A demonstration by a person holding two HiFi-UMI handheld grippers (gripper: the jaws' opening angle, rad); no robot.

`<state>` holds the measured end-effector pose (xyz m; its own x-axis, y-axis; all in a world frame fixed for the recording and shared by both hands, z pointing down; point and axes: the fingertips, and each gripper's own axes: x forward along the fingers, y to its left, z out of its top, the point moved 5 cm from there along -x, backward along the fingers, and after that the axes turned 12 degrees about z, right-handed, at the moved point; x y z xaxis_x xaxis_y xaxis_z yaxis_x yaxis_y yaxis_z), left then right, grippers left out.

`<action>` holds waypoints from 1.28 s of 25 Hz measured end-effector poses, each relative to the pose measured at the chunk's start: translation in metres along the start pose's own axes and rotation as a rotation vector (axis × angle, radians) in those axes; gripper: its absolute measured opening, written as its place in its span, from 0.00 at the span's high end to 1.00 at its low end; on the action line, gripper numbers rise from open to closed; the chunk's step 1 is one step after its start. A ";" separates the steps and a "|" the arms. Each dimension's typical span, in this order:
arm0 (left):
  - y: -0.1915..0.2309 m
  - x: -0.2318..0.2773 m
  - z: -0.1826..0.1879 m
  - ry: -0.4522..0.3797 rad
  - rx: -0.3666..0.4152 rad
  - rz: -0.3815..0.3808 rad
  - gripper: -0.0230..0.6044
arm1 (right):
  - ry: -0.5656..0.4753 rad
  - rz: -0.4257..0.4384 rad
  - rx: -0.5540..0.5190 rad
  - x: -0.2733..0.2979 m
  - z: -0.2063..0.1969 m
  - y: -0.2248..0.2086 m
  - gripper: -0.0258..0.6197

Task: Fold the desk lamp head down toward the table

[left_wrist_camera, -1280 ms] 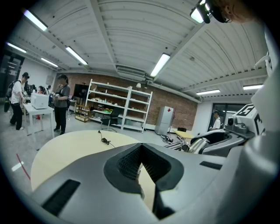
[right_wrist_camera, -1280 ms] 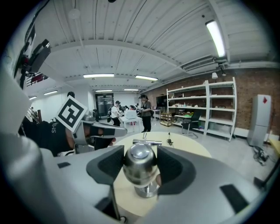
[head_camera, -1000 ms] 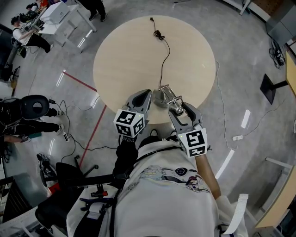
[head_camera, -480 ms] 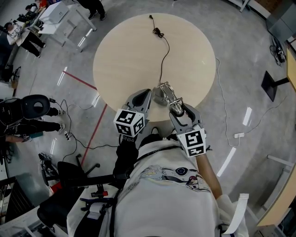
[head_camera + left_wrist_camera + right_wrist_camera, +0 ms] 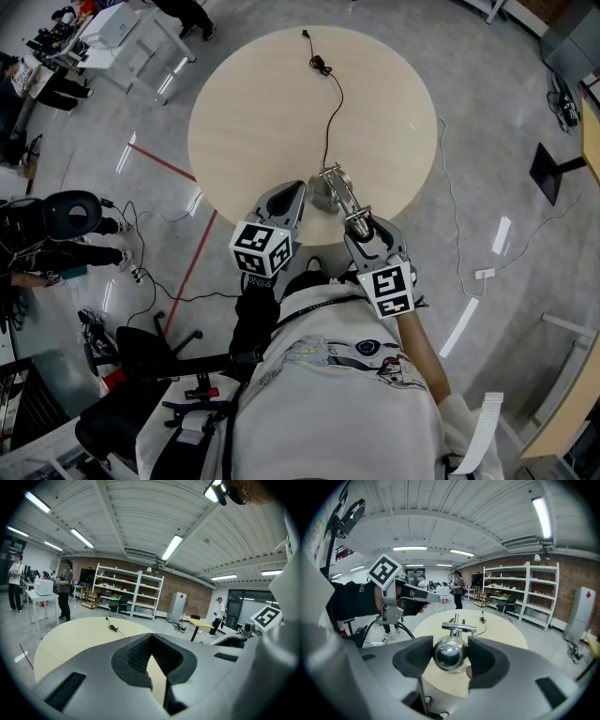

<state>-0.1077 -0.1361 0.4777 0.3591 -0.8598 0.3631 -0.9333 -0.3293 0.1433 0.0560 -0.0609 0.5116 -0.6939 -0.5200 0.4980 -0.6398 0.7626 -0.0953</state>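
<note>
A: Where is the lamp head [image 5: 449,653]?

B: Lower centre of the head view, at the lower edge of the table [image 5: 253,112], clamped in the right gripper [image 5: 362,224]. Over the past second the lamp arm [image 5: 339,192] swung steeper in frame, so the fold is probably under way but unfinished.

A: The left gripper [image 5: 298,187]?

B: Just left of the lamp, jaws closed on nothing.
</note>
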 end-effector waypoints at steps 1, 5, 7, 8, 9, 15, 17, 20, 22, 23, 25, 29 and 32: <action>0.000 0.000 0.000 0.000 0.000 -0.001 0.97 | 0.008 0.000 0.000 0.000 -0.002 0.000 0.59; -0.001 0.000 0.000 0.002 -0.002 -0.003 0.97 | 0.035 0.001 0.001 0.002 -0.010 0.001 0.59; -0.001 0.000 0.000 0.004 -0.002 -0.003 0.97 | 0.046 0.001 -0.001 0.004 -0.013 0.000 0.59; 0.000 0.000 0.000 0.005 -0.001 -0.003 0.97 | 0.053 0.000 -0.003 0.005 -0.015 0.000 0.59; 0.000 0.000 -0.001 0.006 0.000 -0.003 0.97 | 0.061 -0.001 -0.005 0.006 -0.018 -0.001 0.59; 0.002 0.001 -0.002 0.010 0.000 -0.001 0.97 | 0.099 -0.005 -0.015 0.014 -0.035 -0.002 0.59; 0.001 0.000 -0.003 0.012 0.001 -0.001 0.96 | 0.106 -0.008 -0.021 0.015 -0.040 -0.001 0.59; 0.003 0.001 -0.006 0.015 0.002 0.002 0.97 | 0.111 -0.011 -0.033 0.020 -0.047 -0.001 0.60; 0.003 0.002 -0.006 0.015 0.003 0.002 0.97 | 0.118 -0.012 -0.040 0.023 -0.051 -0.002 0.60; 0.003 0.002 -0.006 0.015 0.003 0.002 0.97 | 0.124 -0.013 -0.044 0.024 -0.053 -0.001 0.60; 0.003 0.001 -0.004 0.015 0.004 0.002 0.97 | 0.133 -0.015 -0.049 0.025 -0.055 -0.001 0.60; 0.003 0.000 -0.004 0.018 0.007 0.002 0.97 | 0.146 -0.017 -0.061 0.028 -0.062 0.001 0.60; 0.006 0.001 -0.007 0.020 0.009 0.004 0.97 | 0.159 -0.016 -0.068 0.035 -0.069 0.001 0.61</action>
<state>-0.1127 -0.1364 0.4850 0.3555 -0.8529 0.3822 -0.9346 -0.3297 0.1336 0.0541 -0.0515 0.5887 -0.6192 -0.4690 0.6298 -0.6228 0.7818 -0.0301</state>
